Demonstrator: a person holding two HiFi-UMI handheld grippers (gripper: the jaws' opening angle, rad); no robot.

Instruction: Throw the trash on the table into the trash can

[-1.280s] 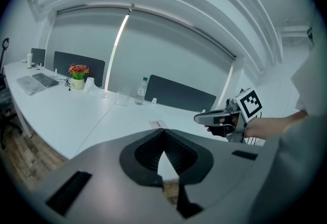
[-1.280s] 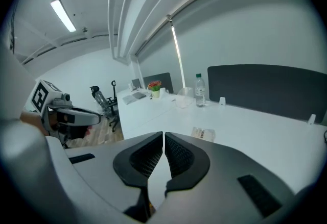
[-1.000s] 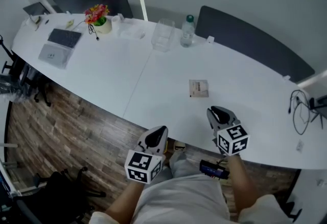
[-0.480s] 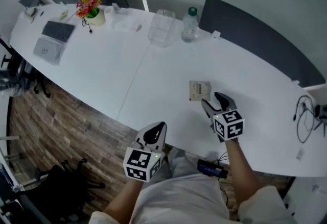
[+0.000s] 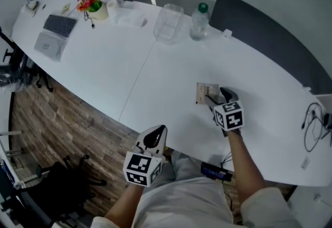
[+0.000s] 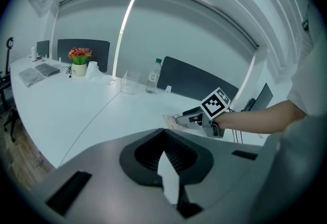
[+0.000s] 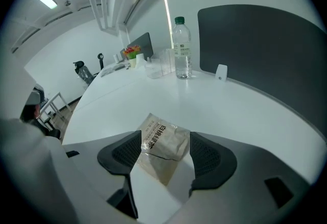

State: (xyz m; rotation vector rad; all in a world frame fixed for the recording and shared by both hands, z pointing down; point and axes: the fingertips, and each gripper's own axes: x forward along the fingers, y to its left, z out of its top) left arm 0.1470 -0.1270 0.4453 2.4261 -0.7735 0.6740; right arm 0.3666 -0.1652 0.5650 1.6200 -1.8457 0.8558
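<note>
Risks first. The packet (image 5: 203,91) is lying flat on the white table (image 5: 104,71), toward its near side, and it looks thin and crinkly. If the pads are being closed too high, it is likely being skimmed over rather than caught. If only a corner is being pinched, it may be dropped during the carry. If the tips are being pressed down too hard, the tabletop could be scraped and the packet shoved forward out of reach. The trash can is not being shown in any view, so the route to it cannot be judged. A turn away from the table is probably being called for, and a loose pinch could be lost then.

Pose. The right gripper (image 5: 216,95) is being held out over the table on an extended forearm (image 5: 243,162) and tipped down at the packet. Its jaws are opening and spread wide. The packet is being straddled between the pads, not pressed by them. The left gripper (image 5: 156,135) is being held close to the body, just off the table's near edge. Its jaws are closed together and nothing is being gripped.
</note>
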